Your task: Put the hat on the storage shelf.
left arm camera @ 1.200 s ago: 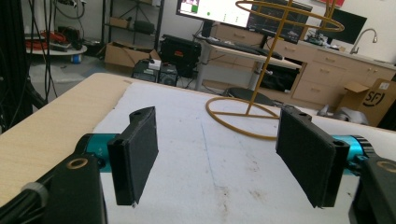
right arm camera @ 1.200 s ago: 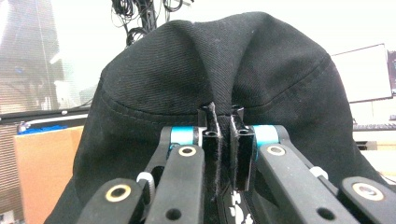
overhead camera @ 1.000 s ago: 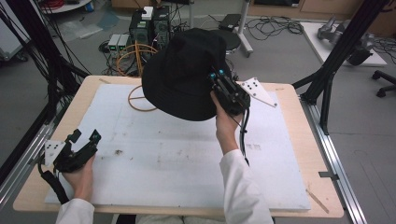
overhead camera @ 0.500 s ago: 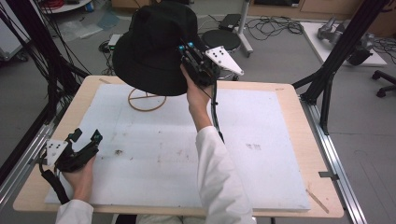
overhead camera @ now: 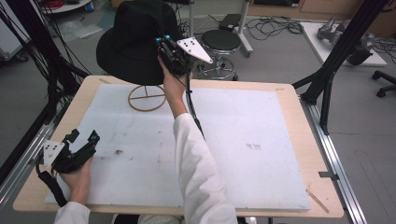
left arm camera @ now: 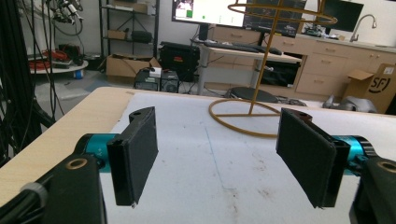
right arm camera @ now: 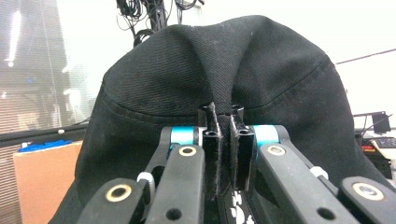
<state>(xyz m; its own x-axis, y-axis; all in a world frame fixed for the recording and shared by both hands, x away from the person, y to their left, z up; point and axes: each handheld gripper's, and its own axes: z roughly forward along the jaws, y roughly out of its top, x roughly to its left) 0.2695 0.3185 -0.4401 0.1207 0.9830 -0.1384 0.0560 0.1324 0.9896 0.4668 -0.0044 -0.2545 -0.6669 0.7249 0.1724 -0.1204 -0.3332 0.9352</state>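
Observation:
A black bucket hat (overhead camera: 133,39) hangs in the air above the table's far left, over a tan wire hat stand (overhead camera: 147,97). My right gripper (overhead camera: 163,46) is shut on the hat, pinching a fold of its cloth (right arm camera: 223,109) between the jaws. The hat (right arm camera: 219,84) looms large in the right gripper view. My left gripper (overhead camera: 83,140) rests open at the table's near left corner with nothing between its jaws. In the left gripper view the stand (left arm camera: 252,116) rises beyond the open left gripper (left arm camera: 224,158), its round base on the mat and its top ring bare.
A white mat (overhead camera: 233,140) covers the wooden table (overhead camera: 289,93). Black frame posts (overhead camera: 336,60) stand at both sides. A round stool (overhead camera: 220,42), cables and shelves lie beyond the far edge.
The right gripper has carried the hat left and farther back, from above the middle of the table to above the wire stand. The left gripper has stayed put.

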